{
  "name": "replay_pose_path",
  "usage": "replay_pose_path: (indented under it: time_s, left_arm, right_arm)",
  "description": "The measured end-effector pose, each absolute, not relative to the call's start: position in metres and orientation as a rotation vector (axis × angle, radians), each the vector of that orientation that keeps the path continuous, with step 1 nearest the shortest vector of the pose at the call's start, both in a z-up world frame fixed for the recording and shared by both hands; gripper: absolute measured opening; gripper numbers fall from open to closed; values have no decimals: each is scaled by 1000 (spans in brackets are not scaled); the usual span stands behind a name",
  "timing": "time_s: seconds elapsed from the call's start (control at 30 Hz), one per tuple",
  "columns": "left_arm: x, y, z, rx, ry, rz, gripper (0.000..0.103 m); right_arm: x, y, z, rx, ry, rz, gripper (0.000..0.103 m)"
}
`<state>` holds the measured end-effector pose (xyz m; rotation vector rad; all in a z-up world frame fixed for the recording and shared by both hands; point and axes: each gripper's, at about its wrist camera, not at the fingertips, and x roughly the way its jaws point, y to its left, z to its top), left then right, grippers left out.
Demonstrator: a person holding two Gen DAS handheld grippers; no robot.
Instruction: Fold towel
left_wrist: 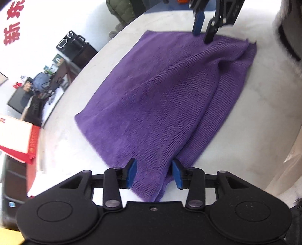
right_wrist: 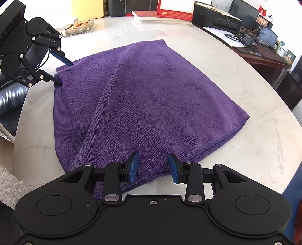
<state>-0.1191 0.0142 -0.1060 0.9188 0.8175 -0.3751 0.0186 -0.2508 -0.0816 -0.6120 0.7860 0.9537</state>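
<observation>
A purple towel [left_wrist: 160, 98] [right_wrist: 151, 98] lies folded over on the white marble table [left_wrist: 62, 143] [right_wrist: 245, 143], its upper layer rumpled into a long diagonal ridge. My left gripper [left_wrist: 153, 173] is open, and the towel's near corner lies between its blue pads [left_wrist: 132, 173]. In the right wrist view the left gripper [right_wrist: 65, 73] sits at the towel's far left corner. My right gripper [right_wrist: 152, 167] is open too, straddling the towel's near edge. In the left wrist view the right gripper [left_wrist: 203, 35] hangs over the far edge.
A glass dish of food [right_wrist: 78, 28], red books [right_wrist: 166, 17] and a black printer [right_wrist: 217, 18] line the table's far side. A dark desk [right_wrist: 264, 54] stands beyond the right edge. A black chair [right_wrist: 9, 99] and fluffy white fabric [right_wrist: 7, 181] sit at the left.
</observation>
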Motion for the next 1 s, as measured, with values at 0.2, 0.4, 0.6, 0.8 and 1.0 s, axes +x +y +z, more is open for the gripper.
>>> replay_pose_path:
  time_s: [0.2,0.4,0.6,0.8,1.0]
  left_arm:
    - [-116,18,-117,943,836,-165,40]
    - [-109,29,-117,797,867,38,42]
    - [-101,64,-96,325,902,213,46]
    - [-105,109,-85,-88,926,255,50]
    - [-122,122,-79,-215,902,224,56]
  right_arm:
    - [21,-252,-82,-614,786,956,34]
    - [22,-253,-84,-605,785,955,34]
    - [21,-253,-84,-600,786,955,34]
    - [20,-254,-85,-597,785,958,34]
    - [21,-254,-85,-594,788,958,34]
